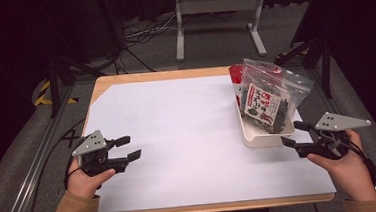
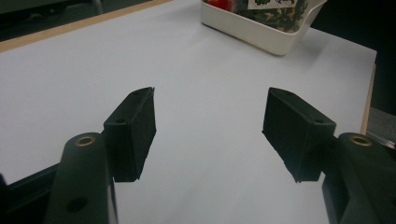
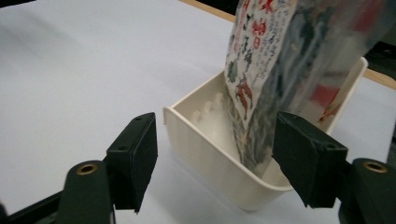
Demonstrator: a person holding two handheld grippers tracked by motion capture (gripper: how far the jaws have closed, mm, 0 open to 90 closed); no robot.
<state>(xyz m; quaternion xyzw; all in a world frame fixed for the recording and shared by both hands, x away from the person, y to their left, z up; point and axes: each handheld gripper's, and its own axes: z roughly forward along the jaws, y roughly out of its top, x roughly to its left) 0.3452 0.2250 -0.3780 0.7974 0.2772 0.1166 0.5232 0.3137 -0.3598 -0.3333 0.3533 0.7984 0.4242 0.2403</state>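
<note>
1. High view: the snack bag stands on edge in the cream bin at the right side of the white table sheet, leaning toward the far right. The bin's long axis runs from the near edge away toward the far edge, and the bag's top points up and back. The right gripper sits just beside the bin's near end, jaws spread and empty; the left gripper rests well apart at the near left, also spread and empty. My reading is that the bag has been placed and the hands are clear of it (a release, most likely).

2. Left gripper view: both black pads stand wide with bare sheet between them; the bin lies far ahead.

3. Right gripper view: the jaws gape around nothing, the bin's near corner and the bag just beyond. A next move would probably call for backing off without nudging the bin.
</note>
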